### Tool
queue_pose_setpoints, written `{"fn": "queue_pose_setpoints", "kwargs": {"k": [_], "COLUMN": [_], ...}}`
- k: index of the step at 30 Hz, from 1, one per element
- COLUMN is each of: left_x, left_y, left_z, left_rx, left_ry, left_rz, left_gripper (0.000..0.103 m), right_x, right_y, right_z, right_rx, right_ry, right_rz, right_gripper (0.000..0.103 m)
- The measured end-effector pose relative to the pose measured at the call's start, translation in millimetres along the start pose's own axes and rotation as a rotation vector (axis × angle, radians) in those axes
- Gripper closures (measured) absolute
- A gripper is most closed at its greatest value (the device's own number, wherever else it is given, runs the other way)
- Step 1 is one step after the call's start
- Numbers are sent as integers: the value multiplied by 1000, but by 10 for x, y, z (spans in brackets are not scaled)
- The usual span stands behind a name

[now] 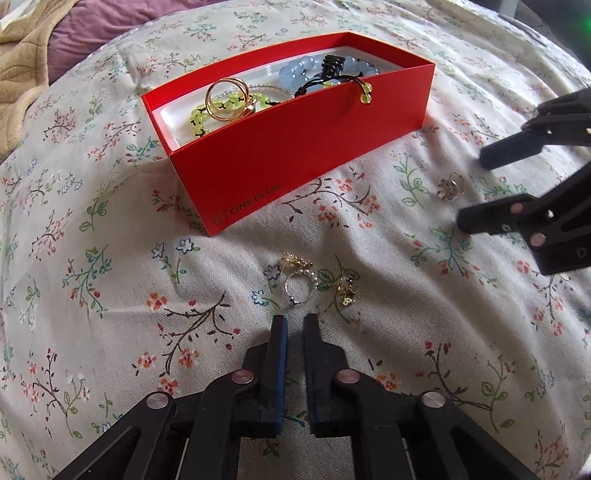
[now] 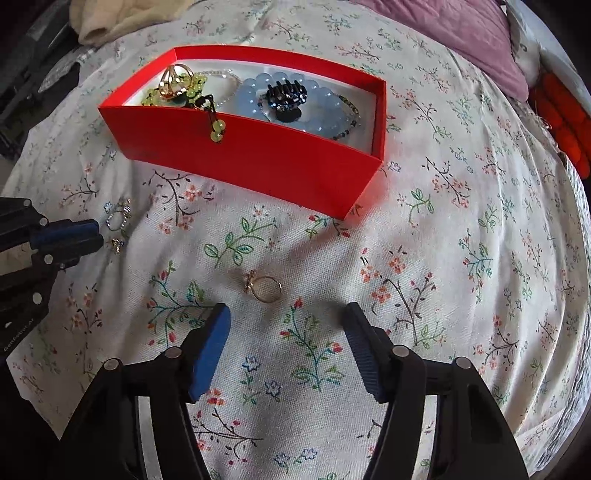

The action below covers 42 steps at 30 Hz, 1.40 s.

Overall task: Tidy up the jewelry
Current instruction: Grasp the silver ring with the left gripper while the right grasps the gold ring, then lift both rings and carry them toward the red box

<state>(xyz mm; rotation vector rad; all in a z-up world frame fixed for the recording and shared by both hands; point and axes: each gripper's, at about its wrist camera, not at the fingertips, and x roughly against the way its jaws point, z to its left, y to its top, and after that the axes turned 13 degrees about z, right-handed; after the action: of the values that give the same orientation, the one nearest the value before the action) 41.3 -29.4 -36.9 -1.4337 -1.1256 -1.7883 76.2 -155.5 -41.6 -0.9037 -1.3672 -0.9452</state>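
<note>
You are working over a bed [image 1: 110, 295] spread with a cream floral sheet, with a purple pillow [image 1: 92, 26] at its far edge.

In the left wrist view, a red box [image 1: 295, 147] sits on the sheet ahead of you, a little to the left. It holds a gold spiral ring [image 1: 225, 99], green beads [image 1: 201, 118], a blue bead bracelet [image 1: 299, 70] and a black clip [image 1: 334, 62]; a cord with two green beads [image 1: 365, 94] hangs over its near wall. Your left gripper [image 1: 295, 323] has its fingers narrow, a slim gap between them, holding nothing. Just past its tips lie a pearl ring [image 1: 301, 286] and, to the right, a gold charm [image 1: 347, 291], both on the sheet. Further right, a flower ring [image 1: 448, 186] lies between the fingers of your right gripper [image 1: 471, 192], which reaches in from the right edge.

In the right wrist view, your right gripper [image 2: 288, 325] is spread wide and empty, with the flower ring [image 2: 264, 286] flat on the sheet just ahead of its fingertips, apart from both. The red box [image 2: 258, 147] stands beyond it.
</note>
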Motion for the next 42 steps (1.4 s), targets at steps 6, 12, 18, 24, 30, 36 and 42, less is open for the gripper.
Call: {"fn": "queue_pose_setpoints", "kwargs": {"k": [6,12,18,24,30,36,42], "left_x": [-1,-28,-72,-91,-89,-27,49], "left_y": [15,74,148,188,187,95,12], "left_z": [-22,10,8,7,-32,-10,-6], "left_rx": [-12,5,12,20,15,42,65], "left_ry": [-19,-32,-24,-23,-7,-18,-10], "left_rz": [1,-2,-10,-10,-1,10,17], "left_gripper": [73,70,71,81,92,92,92], "right_x": [-4,11,13,20,38,120,213], "right_y": [93,132,140,109,90,77,42], "right_z": [135,186,169,153,87,35,20], "right_rx": [50,58,36,36,11,-16,-30], "right_ry": [16,6,27,33,32,48,67], "right_rz": [-25,-14,14,18,16,7,-6], "right_gripper": [79,81,81,81,81,81,81]}}
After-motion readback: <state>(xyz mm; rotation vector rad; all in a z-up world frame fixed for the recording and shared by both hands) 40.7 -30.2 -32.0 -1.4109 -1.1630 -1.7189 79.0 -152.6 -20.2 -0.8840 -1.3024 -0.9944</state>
